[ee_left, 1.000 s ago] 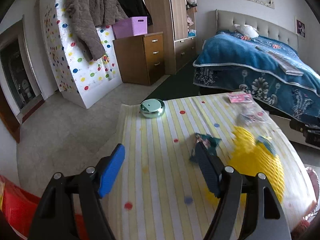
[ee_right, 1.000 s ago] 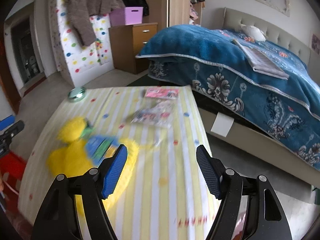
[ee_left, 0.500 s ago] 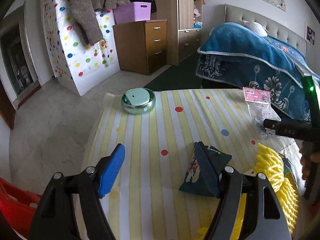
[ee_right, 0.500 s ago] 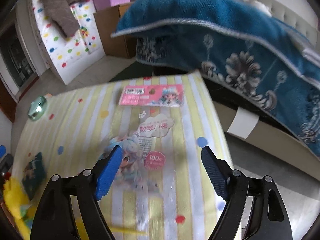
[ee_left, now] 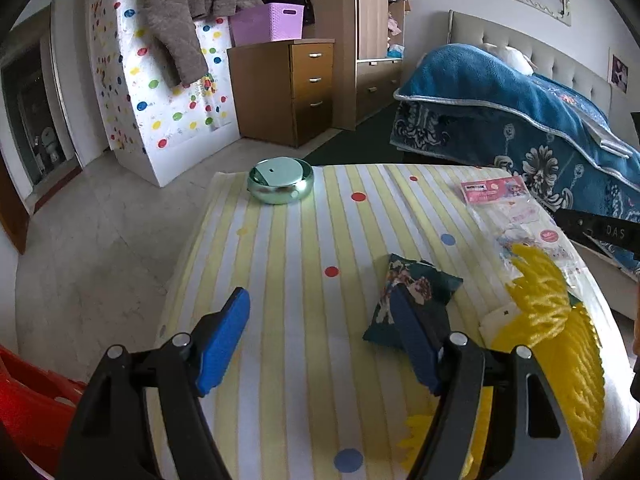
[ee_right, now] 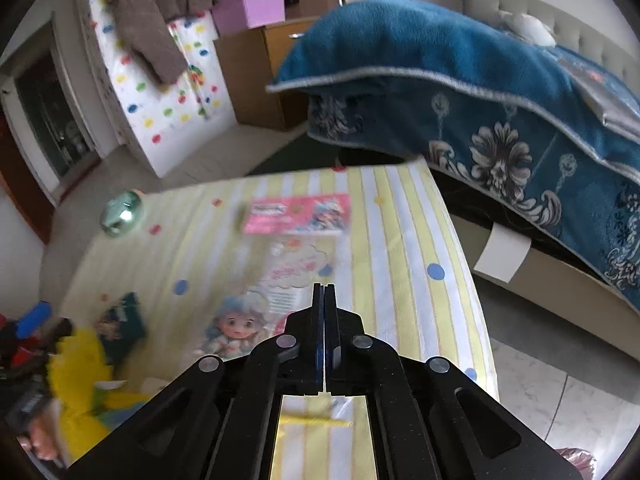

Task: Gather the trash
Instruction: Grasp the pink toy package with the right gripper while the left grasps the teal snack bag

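Apparently the step in hand is picking up wrappers from the counter (ee_left: 280,264). Right tongs (ee_right: 324,292) have just snapped fully closed over the clear doll packet (ee_right: 256,312); whether they caught its film I cannot tell. Left tongs (ee_left: 320,340) gape wide, empty, the dark wrapper (ee_left: 416,296) at their right pad; next they must shift right and pinch it

blue bedspread (ee_left: 520,92), purple basket (ee_left: 267,23)

Legible: "DAS" in pale letters on the black gripper body (ee_left: 600,232) at the right edge of the left wrist view. Printing on the pink header card (ee_right: 298,214) and the clear doll package (ee_right: 276,292): too blurred to read.
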Demonstrator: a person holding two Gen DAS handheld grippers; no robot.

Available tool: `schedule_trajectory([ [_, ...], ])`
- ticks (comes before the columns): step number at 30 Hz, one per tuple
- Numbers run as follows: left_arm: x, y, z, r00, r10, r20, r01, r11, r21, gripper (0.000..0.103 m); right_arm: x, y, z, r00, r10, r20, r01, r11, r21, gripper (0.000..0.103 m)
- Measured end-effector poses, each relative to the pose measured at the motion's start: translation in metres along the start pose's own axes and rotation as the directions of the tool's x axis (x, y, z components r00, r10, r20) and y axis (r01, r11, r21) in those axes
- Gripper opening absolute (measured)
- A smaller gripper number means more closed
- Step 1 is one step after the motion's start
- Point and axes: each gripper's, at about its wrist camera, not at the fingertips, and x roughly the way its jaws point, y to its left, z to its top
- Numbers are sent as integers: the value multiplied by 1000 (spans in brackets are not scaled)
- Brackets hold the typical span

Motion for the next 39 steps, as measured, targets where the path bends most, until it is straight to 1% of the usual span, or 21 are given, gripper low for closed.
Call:
schedule_trajectory([
  [3, -2, -2, 0, 1000, -6, 7, 6, 1000, -2, 71, 1, 1, 3, 1000, -6, -13, 6, 1000, 3, 7],
  [5, -2, -4, 0, 1000, -2, 10, 2, 1000, 2, 71, 6, 5, 2, 999, -14, -33, 14, 1000, -1, 30],
  [6, -1, -3, 0, 1000, 0, 9, 0, 1000, 2, 71, 8, 7, 1, 999, -9, -43, 9, 1000, -3, 53],
  [7, -1, -3, 0, 1000, 3, 8, -3, 1000, 1, 71, 8, 7, 2, 999, -7, -45, 7, 1000, -5, 65],
  [8, 0, -2, 0, 1000, 4, 7, -4, 1000, -2, 71, 12, 11, 2, 998, -9, -57, 9, 1000, -15, 68],
  [10, 1, 0, 0, 1000, 1, 7, -1, 1000, -11, 71, 19, 23, 1, 996, 3, -85, -6, 999, -39, 82],
  [12, 1, 2, 0, 1000, -2, 7, 2, 1000, -17, 71, 25, 31, -1, 993, -6, -115, -2, 998, -68, 86],
  [14, 0, 2, 0, 1000, -10, 8, 11, 1000, -16, 71, 37, 35, -4, 985, -52, -163, 38, 995, -90, 87],
  [17, -1, 0, -1, 1000, -15, 9, 15, 1000, 5, 71, 38, 36, -6, 987, -69, -146, 57, 995, -87, 89],
  [18, 0, -1, -2, 1000, -15, 8, 15, 1000, 9, 71, 38, 37, -7, 987, -73, -142, 61, 994, -87, 89],
  [20, 0, -2, -2, 1000, -22, 3, 22, 1000, 14, 71, 32, 39, -8, 990, -82, -111, 71, 992, -100, 82],
  [21, 0, -3, -2, 1000, -26, 3, 26, 1000, 16, 71, 31, 41, -8, 990, -88, -106, 78, 992, -101, 64],
  [22, 0, -4, -2, 1000, -28, 3, 28, 999, 17, 71, 29, 41, -8, 990, -94, -101, 84, 991, -100, 40],
  [23, 0, -5, -2, 1000, -29, 4, 29, 999, 21, 71, 28, 40, -8, 992, -82, -98, 72, 993, -97, 28],
  [24, 0, -5, -2, 1000, -31, 4, 30, 999, 23, 71, 28, 41, -9, 993, -74, -95, 65, 993, -94, 4],
  [26, 0, -6, -3, 999, -36, 6, 36, 999, 27, 71, 21, 40, -8, 997, -37, -61, 31, 996, -87, 1],
  [29, 0, -9, -2, 999, -43, 6, 42, 999, 32, 71, 9, 35, -7, 1000, -21, -16, 20, 996, -82, 0],
  [31, -1, -11, -2, 999, -53, 8, 53, 998, 35, 71, -7, 31, -4, 999, -28, 37, 30, 997, -72, 0],
  [32, -1, -13, -1, 998, -59, 7, 59, 998, 37, 71, -22, 26, 1, 995, -48, 83, 54, 997, -63, 0],
  [35, 3, -21, -2, 996, -92, -18, 93, 994, 51, 71, -47, 24, 3, 986, -77, 150, 85, 995, -48, 0],
  [39, 14, -38, -2, 993, -101, -68, 107, 989, 98, 69, -60, 20, 4, 984, -72, 162, 79, 996, -34, 0],
])
